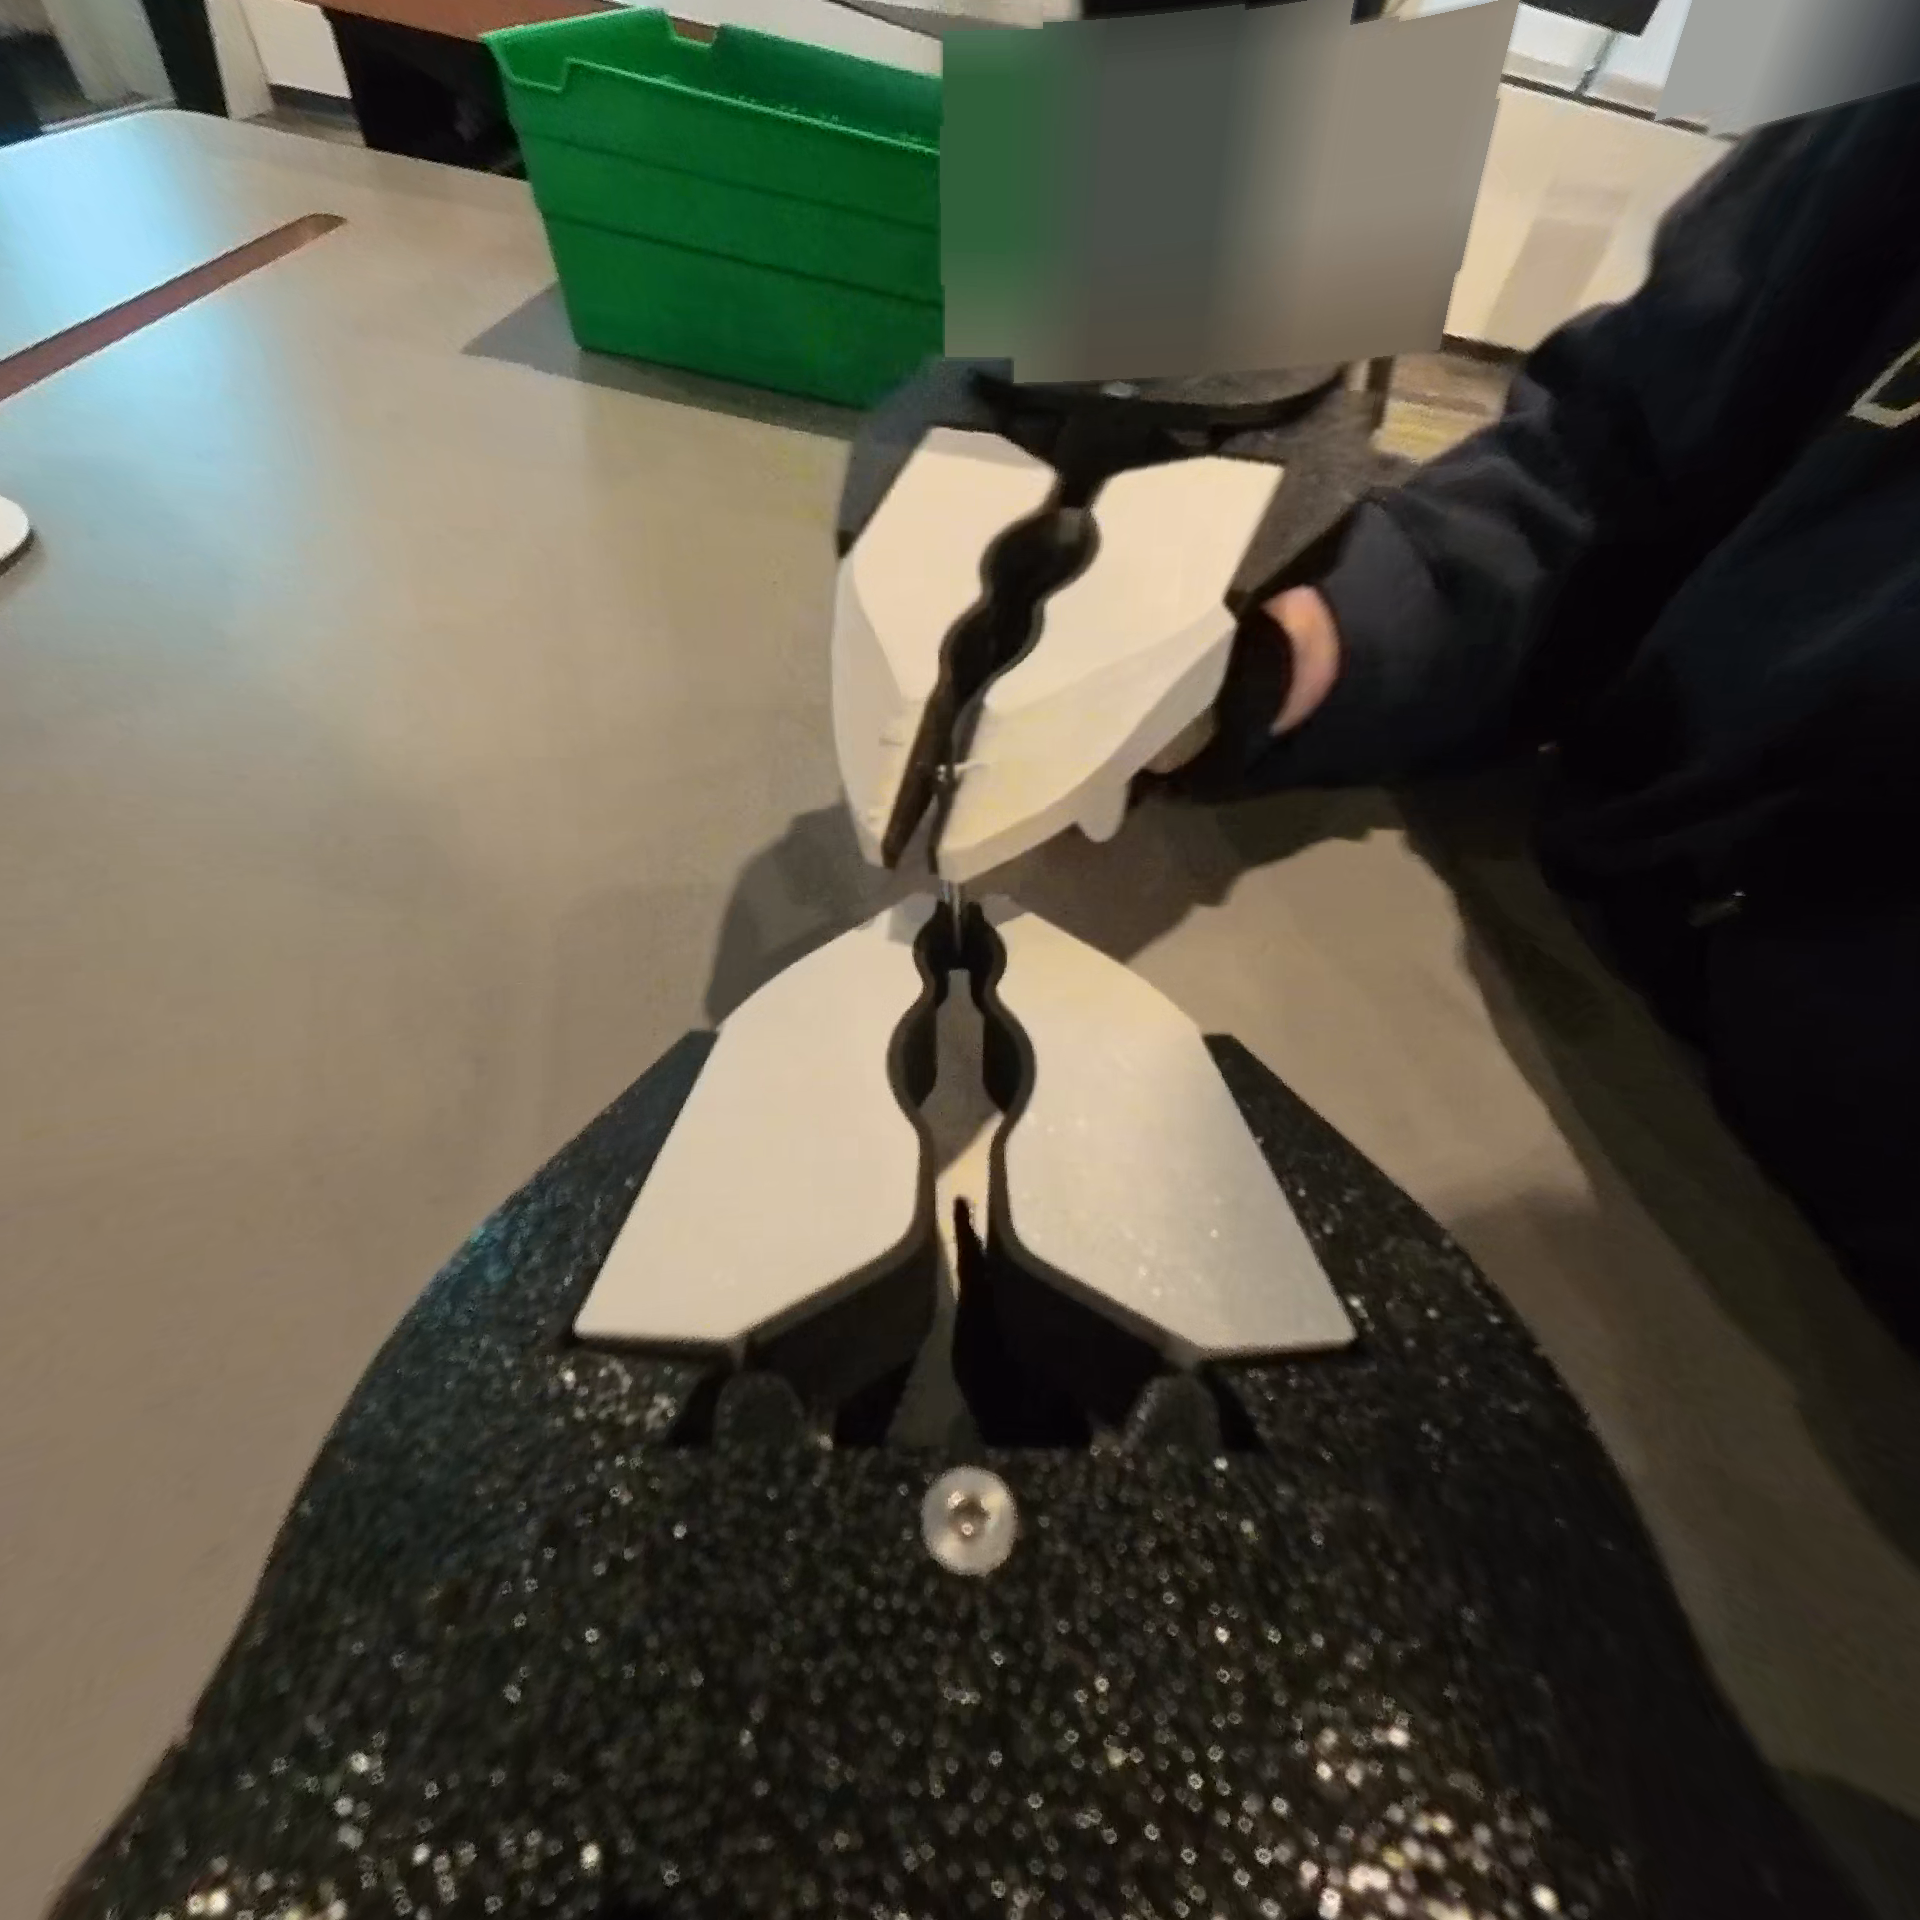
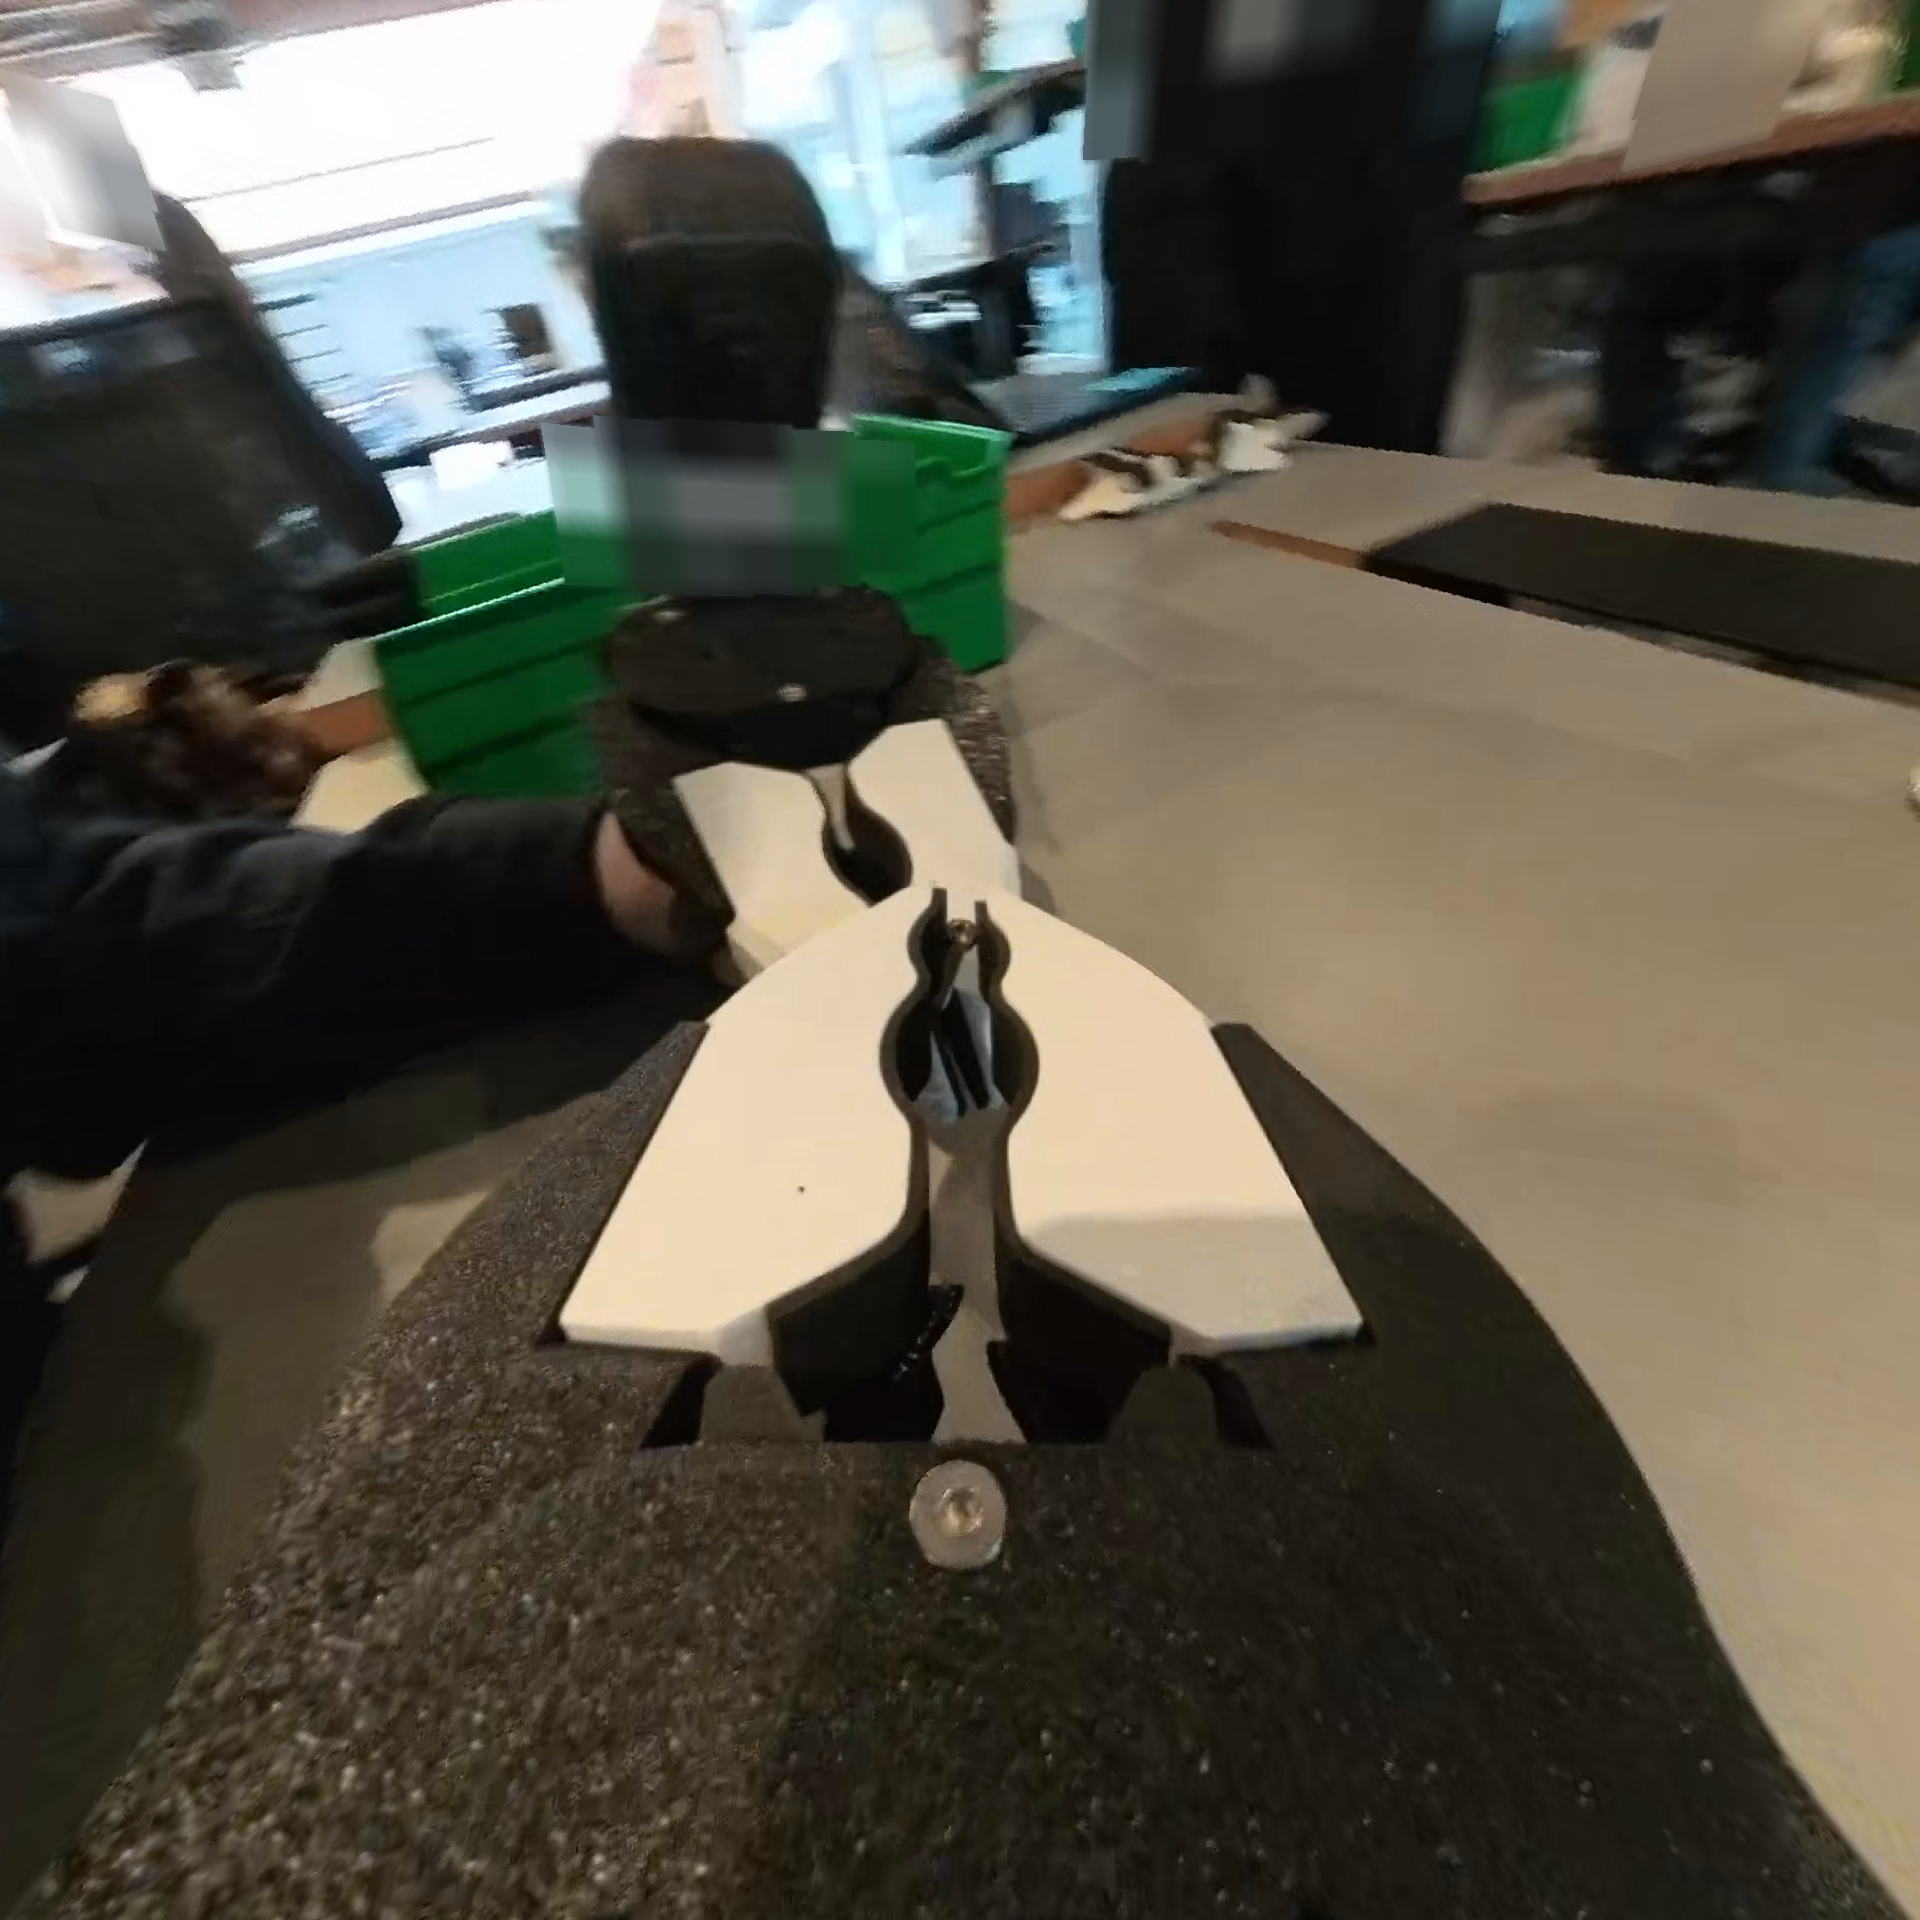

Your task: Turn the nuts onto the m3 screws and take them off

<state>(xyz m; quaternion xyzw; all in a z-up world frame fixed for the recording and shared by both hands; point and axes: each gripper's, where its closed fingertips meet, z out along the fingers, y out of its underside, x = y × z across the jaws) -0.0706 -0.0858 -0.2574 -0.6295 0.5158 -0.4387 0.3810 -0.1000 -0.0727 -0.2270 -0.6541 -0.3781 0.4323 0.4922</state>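
I hold the thin, stiff screw [image 1: 954, 914] in my left claw [image 1: 954, 940], right claw [image 2: 961, 928] pinching the tiny, slippery nut [image 2: 963, 932] by its flats.

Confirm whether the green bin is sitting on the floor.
No. The green bin stands on the grey table, behind the two tools.

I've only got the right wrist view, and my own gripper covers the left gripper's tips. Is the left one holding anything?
Observer: Yes. In the left wrist view, the left gripper is shut on a thin metal screw, with the shaft sticking out past its tips.
Operator: Where does that shaft go?
Observer: It runs straight to the tips of the right gripper, which faces the left one tip to tip.
Operator: And the nut?
Observer: From that side, a small shiny nut sits pinched in the right gripper's slanted slot, a little in from the tips.
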